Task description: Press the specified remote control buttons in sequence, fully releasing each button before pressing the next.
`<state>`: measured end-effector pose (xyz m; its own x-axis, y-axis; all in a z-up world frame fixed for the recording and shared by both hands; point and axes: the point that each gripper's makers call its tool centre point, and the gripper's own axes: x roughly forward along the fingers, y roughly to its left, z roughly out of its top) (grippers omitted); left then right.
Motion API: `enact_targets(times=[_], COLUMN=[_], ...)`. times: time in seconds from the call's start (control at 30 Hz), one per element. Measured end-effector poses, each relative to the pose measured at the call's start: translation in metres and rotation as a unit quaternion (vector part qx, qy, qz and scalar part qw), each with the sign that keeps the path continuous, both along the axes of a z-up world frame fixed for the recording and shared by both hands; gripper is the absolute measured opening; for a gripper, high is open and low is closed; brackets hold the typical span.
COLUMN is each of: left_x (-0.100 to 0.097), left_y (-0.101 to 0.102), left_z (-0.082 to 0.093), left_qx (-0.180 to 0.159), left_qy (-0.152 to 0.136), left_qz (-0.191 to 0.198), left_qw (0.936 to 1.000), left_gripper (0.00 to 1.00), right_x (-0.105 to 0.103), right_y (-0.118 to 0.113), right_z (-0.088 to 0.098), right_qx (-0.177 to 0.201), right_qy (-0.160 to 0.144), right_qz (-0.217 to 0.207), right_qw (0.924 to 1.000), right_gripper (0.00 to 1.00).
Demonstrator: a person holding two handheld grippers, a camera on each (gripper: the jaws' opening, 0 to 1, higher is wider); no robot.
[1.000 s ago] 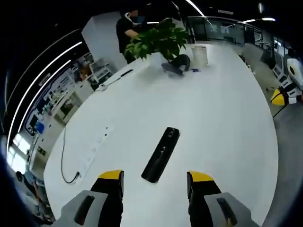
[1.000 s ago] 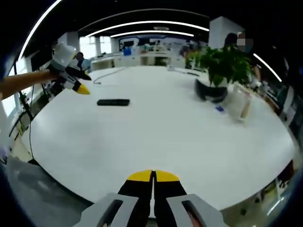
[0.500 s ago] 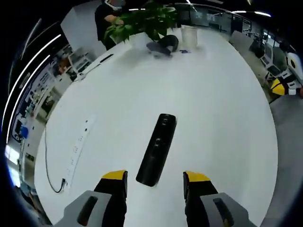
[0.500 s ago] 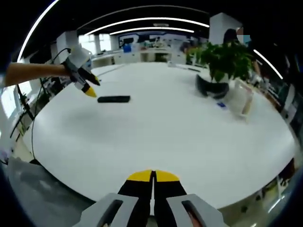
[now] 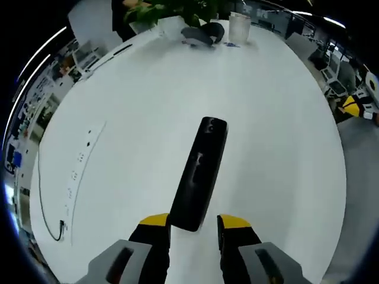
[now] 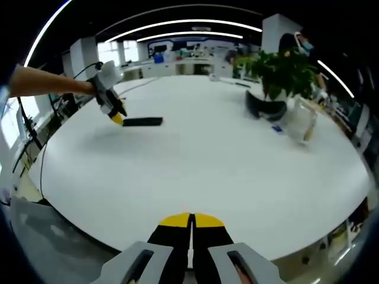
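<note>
The black remote control [image 5: 198, 174] lies flat on the white table [image 5: 278, 154], its near end reaching in between the yellow tips of the left gripper [image 5: 192, 222], whose jaws stand spread to either side of it; whether either tip touches the remote cannot be told. The remote runs lengthwise away from the jaws, with small round buttons near its far end. In the right gripper view the same remote [image 6: 142, 122] lies far ahead and to the left of the right gripper [image 6: 190, 220], whose jaws are pressed together with only a thin seam between the yellow tips, holding nothing. There the left gripper [image 6: 116, 118] hangs at the remote's left end, carried by a bare forearm [image 6: 47, 86] reaching in from the left. Off to the left of the left gripper's jaws a white power strip [image 5: 80, 171] lies on the table with its cable [image 5: 41, 195] curving toward the edge. Far beyond the remote stand a potted plant [image 6: 284, 71], a dark headset-like object [image 6: 263, 107] and a white cup [image 5: 238, 26].
</note>
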<state>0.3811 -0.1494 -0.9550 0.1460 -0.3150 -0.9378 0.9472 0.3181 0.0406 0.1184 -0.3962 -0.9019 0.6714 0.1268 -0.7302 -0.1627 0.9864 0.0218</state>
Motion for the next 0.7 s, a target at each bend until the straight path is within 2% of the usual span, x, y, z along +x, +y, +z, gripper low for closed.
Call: enact_targets(times=[0.03,0.2,0.3,0.47,0.53,0.7], left_x=[0.002,0.003,0.007,0.006,0.006,0.007], left_y=[-0.001,0.001,0.002,0.011,0.008,0.008], left_z=[-0.001,-0.009,-0.012,-0.018,-0.019,-0.018], left_qx=[0.006,0.034,0.039,0.063,0.055,0.06], left_qy=[-0.006,-0.003,-0.005,0.01,0.016,0.021], left_qz=[-0.006,-0.024,-0.028,-0.037,-0.029,-0.032], left_qw=[0.9999,0.9991,0.9988,0.9973,0.998,0.9975], left_gripper=[0.31,0.3,0.29,0.25,0.25,0.25], right_x=[0.0,0.0,0.0,0.0,0.0,0.0], right_y=[0.0,0.001,0.002,0.001,0.002,0.002], right_z=[0.0,-0.001,-0.001,-0.001,-0.001,-0.001], right_qx=[0.0,0.0,0.0,0.001,0.001,0.001], right_qy=[0.0,0.005,0.005,0.005,0.005,0.006], right_qz=[0.0,0.002,0.002,0.002,0.003,0.003], right_qw=[1.0,1.0,1.0,1.0,1.0,1.0], right_gripper=[0.0,0.0,0.0,0.0,0.0,0.0])
